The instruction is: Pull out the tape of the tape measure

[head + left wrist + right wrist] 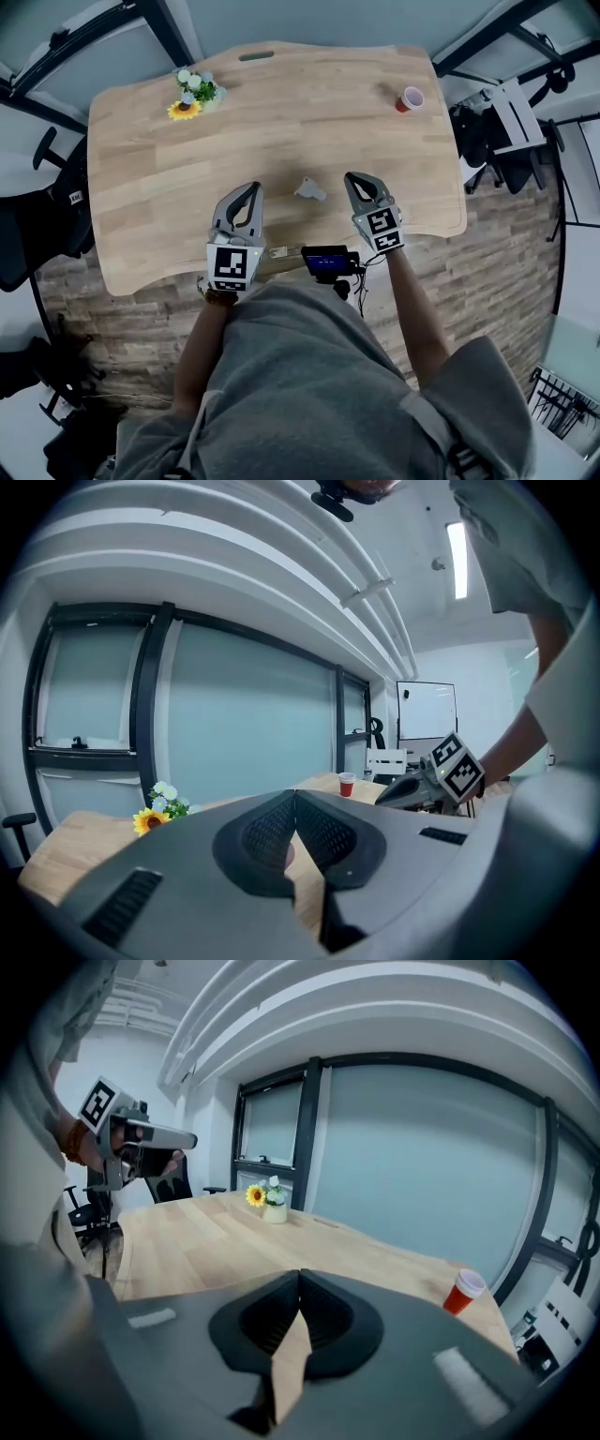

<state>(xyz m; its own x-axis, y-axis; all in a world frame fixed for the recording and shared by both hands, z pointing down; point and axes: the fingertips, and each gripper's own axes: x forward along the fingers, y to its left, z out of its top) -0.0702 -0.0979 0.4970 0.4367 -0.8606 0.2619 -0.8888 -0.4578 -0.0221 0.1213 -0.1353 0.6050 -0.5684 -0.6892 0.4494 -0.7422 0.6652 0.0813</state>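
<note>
A small grey tape measure (309,189) lies on the wooden table (281,122), a little in from the front edge. My left gripper (251,188) hovers to its left and my right gripper (355,178) to its right, both apart from it. In the left gripper view the left gripper (295,794) has its tips together with nothing between them. The right gripper (300,1274) in its own view is likewise shut and empty. The tape measure does not show in either gripper view.
A small pot of flowers (192,92) stands at the far left of the table and a red paper cup (410,98) at the far right. A black device (328,260) is clamped at the front edge. Office chairs (37,225) stand to the left.
</note>
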